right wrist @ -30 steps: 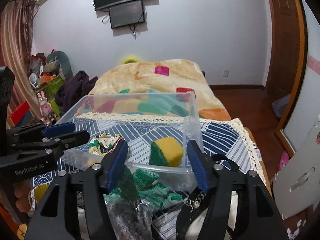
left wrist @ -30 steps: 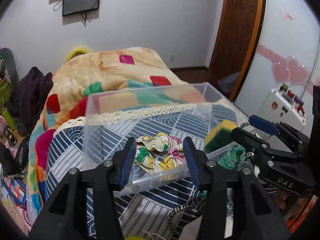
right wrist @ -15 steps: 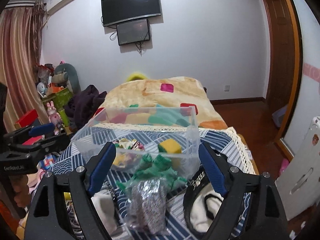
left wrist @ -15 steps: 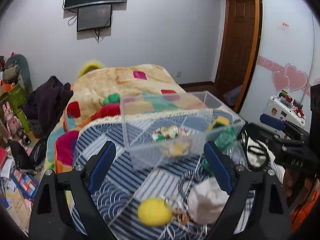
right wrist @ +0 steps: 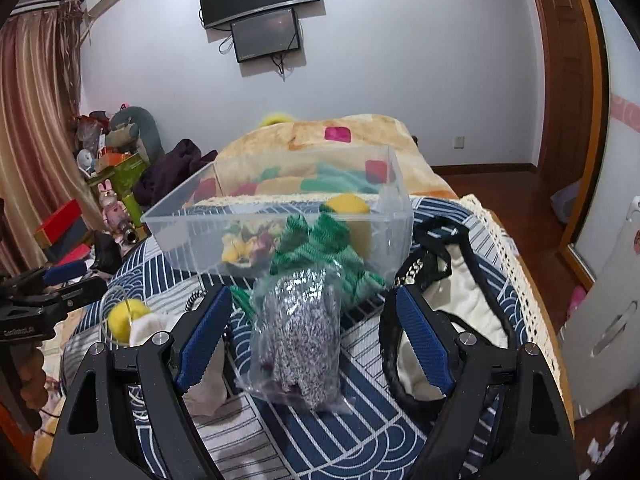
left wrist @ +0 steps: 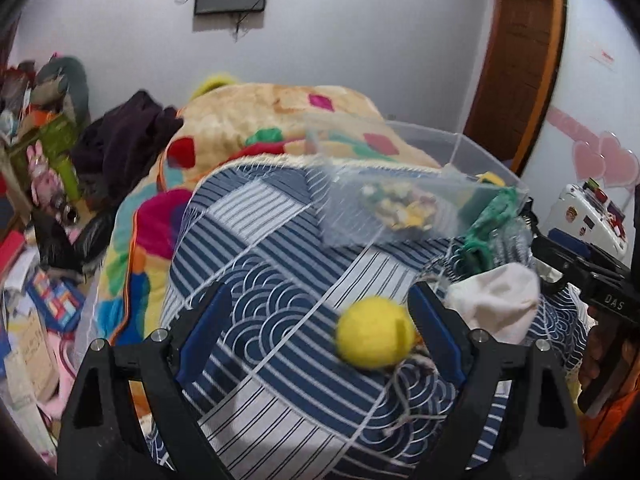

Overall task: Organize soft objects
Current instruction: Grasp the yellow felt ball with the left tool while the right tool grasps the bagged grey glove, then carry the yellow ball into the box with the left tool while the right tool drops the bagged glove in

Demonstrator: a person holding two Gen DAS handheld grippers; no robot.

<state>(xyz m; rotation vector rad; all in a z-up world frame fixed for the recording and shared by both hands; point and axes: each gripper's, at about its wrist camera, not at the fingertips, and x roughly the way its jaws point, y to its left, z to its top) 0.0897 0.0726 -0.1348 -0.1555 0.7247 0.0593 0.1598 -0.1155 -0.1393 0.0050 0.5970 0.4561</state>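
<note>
With both sets of jaws spread wide and nothing between them, the left gripper point(left wrist: 320, 332) hovers over the blue patterned cloth point(left wrist: 280, 280), and the right gripper point(right wrist: 316, 336) hovers over the same cloth farther right.

Left view: yellow ball point(left wrist: 374, 332) lies on the cloth, closer to the right finger point(left wrist: 434, 336) than the left; can't tell if they touch. White cloth point(left wrist: 496, 300) sits just right of the ball. Frame is motion-blurred.

Right view: clear bag of grey speckled fabric point(right wrist: 300, 332) lies on the cloth between the fingers, not gripped. Green knit item point(right wrist: 320, 248) is just behind the bag, against the front wall of the clear bin point(right wrist: 192, 220). Black-trimmed white bag point(right wrist: 460, 300) lies to the right, next to the right finger.

Bin contents: floral scrunchie point(right wrist: 244, 244) on the left side, yellow-green sponge point(right wrist: 348, 208) on the right side. Bin stands on the cloth, in front of the patchwork blanket point(right wrist: 320, 140).

Left gripper body point(right wrist: 44, 300) shows at the left edge of the right view, near the ball point(right wrist: 124, 318).
</note>
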